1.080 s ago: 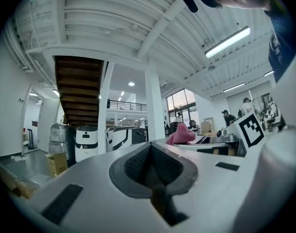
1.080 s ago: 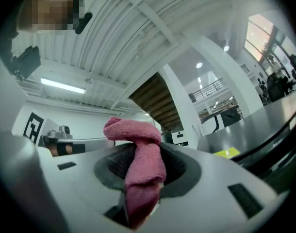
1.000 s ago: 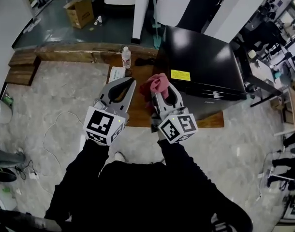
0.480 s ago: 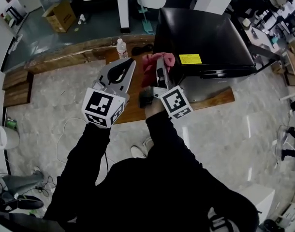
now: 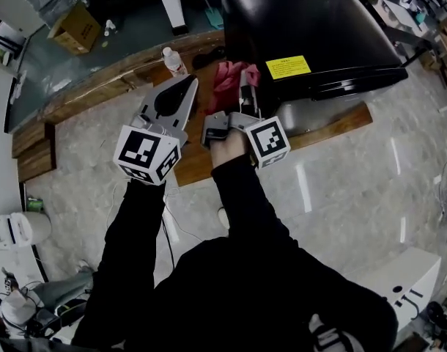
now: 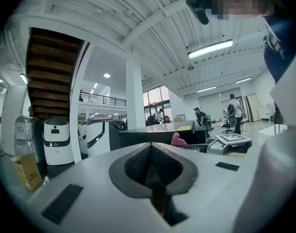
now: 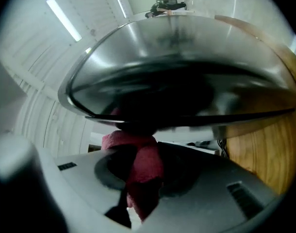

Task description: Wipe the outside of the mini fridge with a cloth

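The black mini fridge (image 5: 311, 28) stands on a wooden platform (image 5: 209, 160), a yellow label on its top. My right gripper (image 5: 245, 75) is shut on a pink-red cloth (image 5: 227, 79) and holds it against the fridge's left side near the top edge. In the right gripper view the cloth (image 7: 140, 174) bunches between the jaws, pressed to the fridge's glossy dark wall (image 7: 187, 81). My left gripper (image 5: 185, 83) hangs beside it to the left, shut and holding nothing; in its own view the jaws of the left gripper (image 6: 153, 171) meet with only air between them.
A water bottle (image 5: 172, 61) stands on the wood just beyond the left gripper. A cardboard box (image 5: 75, 29) sits on the floor at the far left. A white cable (image 5: 168, 229) trails over the marble floor. White machines and a column stand behind the fridge.
The right gripper has carried the cloth forward and up against the fridge's left side. The head view has swung so the fridge sits higher. The left gripper stayed alongside.
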{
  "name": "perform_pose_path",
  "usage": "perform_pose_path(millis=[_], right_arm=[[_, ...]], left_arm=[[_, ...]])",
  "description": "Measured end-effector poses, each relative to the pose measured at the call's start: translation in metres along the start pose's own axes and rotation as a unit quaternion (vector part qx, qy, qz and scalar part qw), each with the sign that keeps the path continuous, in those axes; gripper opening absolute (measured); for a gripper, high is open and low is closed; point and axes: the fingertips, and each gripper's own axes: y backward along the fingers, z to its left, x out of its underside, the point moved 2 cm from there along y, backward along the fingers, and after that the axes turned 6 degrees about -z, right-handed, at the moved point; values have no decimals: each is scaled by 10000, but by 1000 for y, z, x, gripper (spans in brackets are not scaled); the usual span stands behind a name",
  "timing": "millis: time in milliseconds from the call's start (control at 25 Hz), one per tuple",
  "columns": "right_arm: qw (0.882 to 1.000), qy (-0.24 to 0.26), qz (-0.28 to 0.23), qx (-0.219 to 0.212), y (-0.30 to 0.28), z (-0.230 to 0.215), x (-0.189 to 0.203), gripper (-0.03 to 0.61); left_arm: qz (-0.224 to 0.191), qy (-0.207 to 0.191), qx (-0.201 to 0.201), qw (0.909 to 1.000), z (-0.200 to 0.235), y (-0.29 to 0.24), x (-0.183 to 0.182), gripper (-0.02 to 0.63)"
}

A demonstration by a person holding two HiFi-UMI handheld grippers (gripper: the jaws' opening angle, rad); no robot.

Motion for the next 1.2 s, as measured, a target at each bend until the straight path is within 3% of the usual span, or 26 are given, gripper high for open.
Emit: perform_pose_path(millis=[200,320,600,1200], right_arm=[[9998,74,-104,155,3,-40,1,124],[9992,164,-119,348,10,-77,7,123],[9968,415,-62,688,15,-146,10,121],[9831,220,39,1820,37,-287,17,121]], left_arm=[[42,267,438,9987,1,-5,43,3],[65,175,565,9982,3,-3,71,3],[219,420,566,9973,9,-13,135,3],[975,909,910,9869,5,-46,253,3]])
